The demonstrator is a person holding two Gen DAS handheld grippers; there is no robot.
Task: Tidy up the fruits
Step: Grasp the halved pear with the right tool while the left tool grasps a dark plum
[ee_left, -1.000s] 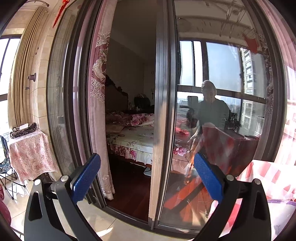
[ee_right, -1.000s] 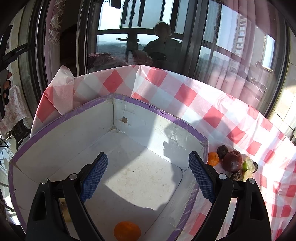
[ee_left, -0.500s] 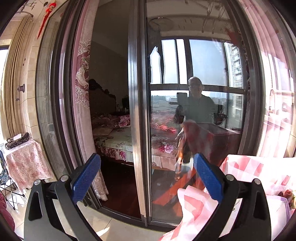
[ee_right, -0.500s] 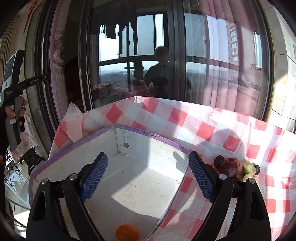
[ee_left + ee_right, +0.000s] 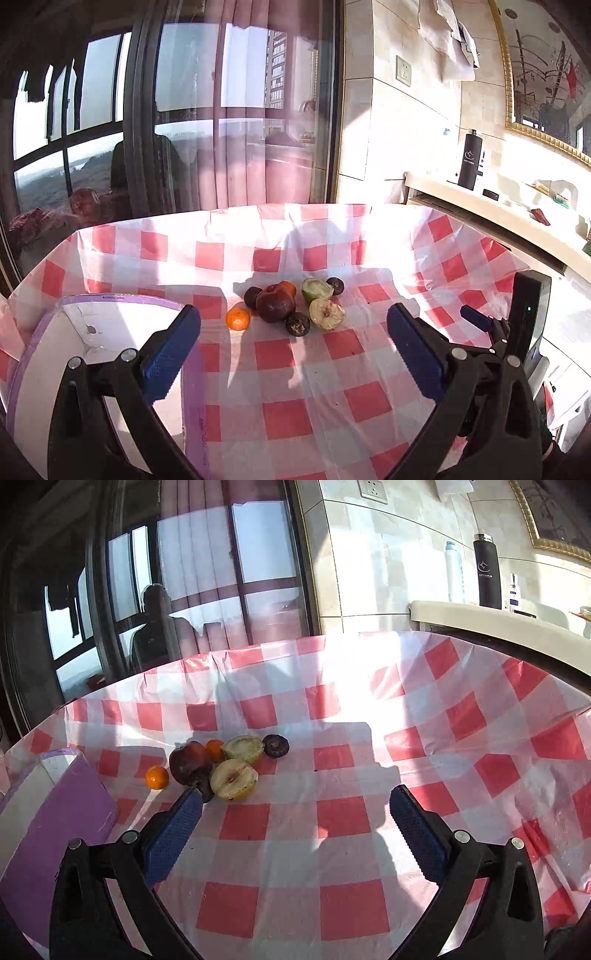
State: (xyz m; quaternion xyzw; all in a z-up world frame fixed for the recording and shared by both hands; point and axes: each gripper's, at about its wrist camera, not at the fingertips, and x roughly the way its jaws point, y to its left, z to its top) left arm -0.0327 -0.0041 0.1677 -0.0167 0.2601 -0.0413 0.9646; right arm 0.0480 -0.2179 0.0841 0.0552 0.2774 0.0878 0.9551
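Fruits [image 5: 291,304] coming into both views beside the box [image 5: 92,354] — both grippers' fingers released, swinging over from the window.

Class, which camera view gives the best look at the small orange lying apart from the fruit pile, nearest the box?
The left wrist view. There the orange sits near the middle, sunlit and unobstructed, clearly apart from the pile and close to the box. The right wrist view shows it too, but smaller and off to the left, near the dark apple.

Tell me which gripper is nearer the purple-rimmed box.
Left. The left gripper hangs over the box edge; the right gripper is over bare tablecloth, box off to its left.
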